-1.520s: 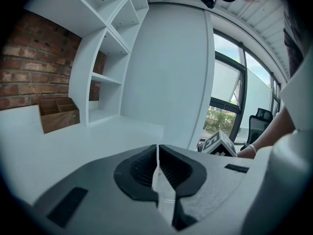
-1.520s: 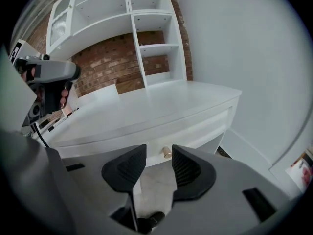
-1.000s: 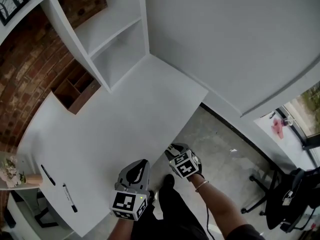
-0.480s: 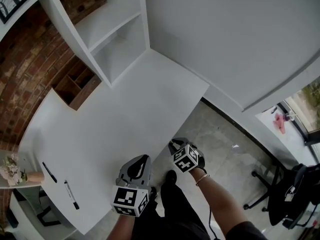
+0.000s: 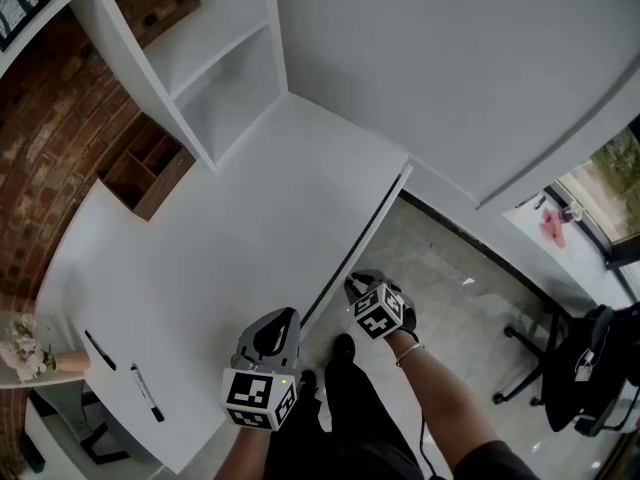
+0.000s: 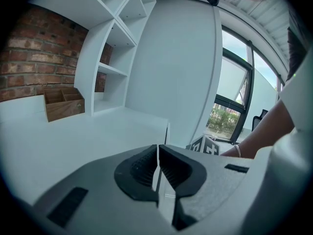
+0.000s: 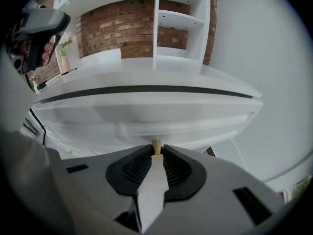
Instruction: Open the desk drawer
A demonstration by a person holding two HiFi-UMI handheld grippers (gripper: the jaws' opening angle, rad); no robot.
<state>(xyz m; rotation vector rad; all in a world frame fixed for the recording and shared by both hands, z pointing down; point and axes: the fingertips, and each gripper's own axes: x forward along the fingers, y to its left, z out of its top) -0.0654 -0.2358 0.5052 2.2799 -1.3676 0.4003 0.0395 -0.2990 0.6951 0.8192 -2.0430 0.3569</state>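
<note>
While right gripper (image 5: 352,288) tilts down, jaws clamp drawer knob (image 7: 156,146)

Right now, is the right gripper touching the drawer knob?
Touching. The right gripper view shows the jaws of the right gripper pressed on both sides of the small beige drawer knob.

At my six o'clock sits the left hand-held gripper (image 5: 288,318): a grey moulded shell with a black teardrop inset, a tiny green light, and a cube of black-and-white square markers. At five o'clock the right hand-held gripper (image 5: 353,285) carries the same cube. Both have black ribbed pads (image 6: 142,168). A thin bracelet (image 5: 408,352) circles the right wrist. The trousers (image 5: 355,418) and shoe (image 5: 340,348) are dark.
</note>
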